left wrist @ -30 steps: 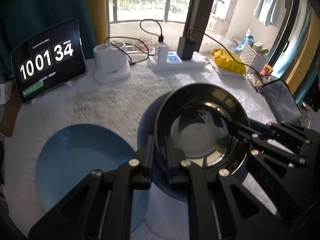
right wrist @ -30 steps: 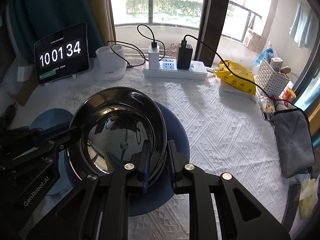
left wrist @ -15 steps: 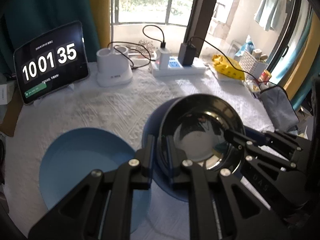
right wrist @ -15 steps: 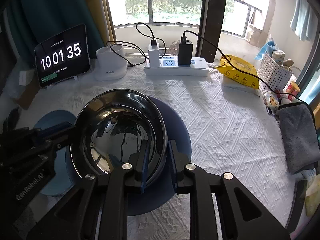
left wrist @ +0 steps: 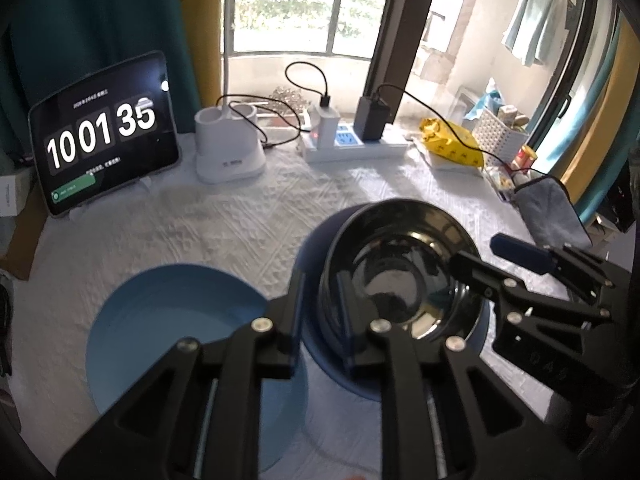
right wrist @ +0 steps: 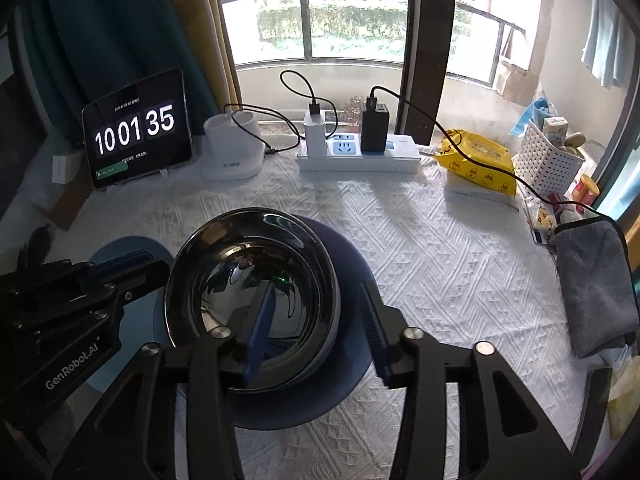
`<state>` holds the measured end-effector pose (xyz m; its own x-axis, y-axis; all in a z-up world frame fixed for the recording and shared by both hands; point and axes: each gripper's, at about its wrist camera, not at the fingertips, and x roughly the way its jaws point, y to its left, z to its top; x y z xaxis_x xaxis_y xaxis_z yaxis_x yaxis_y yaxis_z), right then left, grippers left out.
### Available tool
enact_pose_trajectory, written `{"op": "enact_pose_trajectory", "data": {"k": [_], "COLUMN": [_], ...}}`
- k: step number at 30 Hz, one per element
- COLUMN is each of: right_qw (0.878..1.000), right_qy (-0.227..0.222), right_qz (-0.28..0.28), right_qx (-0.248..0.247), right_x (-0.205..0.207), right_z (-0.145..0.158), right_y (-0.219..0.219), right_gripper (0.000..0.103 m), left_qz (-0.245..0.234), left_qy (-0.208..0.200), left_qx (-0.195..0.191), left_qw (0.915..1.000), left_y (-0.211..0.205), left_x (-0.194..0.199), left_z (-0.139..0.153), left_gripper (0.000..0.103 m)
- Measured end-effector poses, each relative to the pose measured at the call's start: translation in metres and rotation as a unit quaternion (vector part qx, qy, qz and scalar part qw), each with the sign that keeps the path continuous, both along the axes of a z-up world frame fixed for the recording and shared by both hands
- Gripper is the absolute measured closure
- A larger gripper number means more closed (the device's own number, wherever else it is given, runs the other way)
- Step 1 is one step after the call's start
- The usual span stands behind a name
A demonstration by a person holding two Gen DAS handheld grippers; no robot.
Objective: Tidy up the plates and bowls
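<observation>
A shiny steel bowl (left wrist: 400, 280) (right wrist: 248, 280) rests on a dark blue plate (left wrist: 314, 240) (right wrist: 352, 264) on the white cloth. A light blue plate (left wrist: 172, 328) (right wrist: 128, 248) lies to its left. My left gripper (left wrist: 320, 280) (right wrist: 158, 264) straddles the bowl's left rim. Its jaws are opening, and a thin gap shows at the rim. My right gripper (right wrist: 318, 288) (left wrist: 476, 250) straddles the near right rim with one finger inside and one outside. Its jaws are opening wide and stand off the metal.
A tablet clock (right wrist: 136, 136), a white charging dock (right wrist: 232, 152) and a power strip (right wrist: 360, 156) with cables line the back. At the right edge are a yellow pack (right wrist: 476, 160), a white basket (right wrist: 548, 156) and a grey cloth (right wrist: 592, 280).
Both grippers were shut on the bowl's rim. The right jaws have since spread wide and the left jaws have parted a little. The bowl stays on the dark blue plate.
</observation>
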<state>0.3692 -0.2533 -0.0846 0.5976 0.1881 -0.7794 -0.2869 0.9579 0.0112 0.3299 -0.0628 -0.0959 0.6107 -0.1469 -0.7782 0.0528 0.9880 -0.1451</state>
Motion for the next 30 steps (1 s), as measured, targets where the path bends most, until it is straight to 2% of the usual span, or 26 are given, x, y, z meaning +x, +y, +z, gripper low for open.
{"op": "enact_pose_trajectory", "data": {"k": [6,11,12,14,16,18,19,26,30], "right_qw": [1.000,1.000,1.000,1.000,1.000,1.000,0.999,0.999,0.999], "right_qy": [0.002,-0.002,-0.002,-0.004,-0.009,-0.014,-0.016,-0.022,-0.019], "right_qz": [0.008,0.009,0.009,0.011,0.010,0.008,0.007,-0.004,-0.006], "right_qx": [0.007,0.016,0.018,0.020,0.022,0.026,0.028,0.036,0.037], "right_x": [0.000,0.000,0.001,0.002,0.002,0.003,0.003,0.007,0.009], "right_z": [0.004,0.009,0.010,0.013,0.017,0.022,0.024,0.030,0.027], "right_y": [-0.002,-0.006,-0.007,-0.010,-0.014,-0.020,-0.023,-0.042,-0.050], "right_gripper": [0.041,0.034,0.033,0.031,0.029,0.028,0.028,0.027,0.027], "left_qz": [0.004,0.027,0.031,0.036,0.036,0.032,0.033,0.040,0.035], "left_qy": [-0.016,-0.016,-0.018,-0.028,-0.033,-0.032,-0.034,-0.024,-0.010], "left_qx": [0.020,0.031,0.035,0.042,0.036,0.029,0.032,0.024,0.032], "left_qw": [0.9997,0.9990,0.9987,0.9980,0.9982,0.9985,0.9984,0.9987,0.9988], "left_y": [-0.001,0.006,0.007,0.010,0.014,0.018,0.018,0.030,0.033], "left_x": [-0.005,-0.002,-0.002,-0.002,-0.002,0.000,0.000,0.002,0.003], "left_z": [0.009,0.014,0.016,0.019,0.022,0.023,0.024,0.021,0.012], "left_gripper": [0.084,0.080,0.076,0.062,0.038,0.021,0.017,0.015,0.015]}}
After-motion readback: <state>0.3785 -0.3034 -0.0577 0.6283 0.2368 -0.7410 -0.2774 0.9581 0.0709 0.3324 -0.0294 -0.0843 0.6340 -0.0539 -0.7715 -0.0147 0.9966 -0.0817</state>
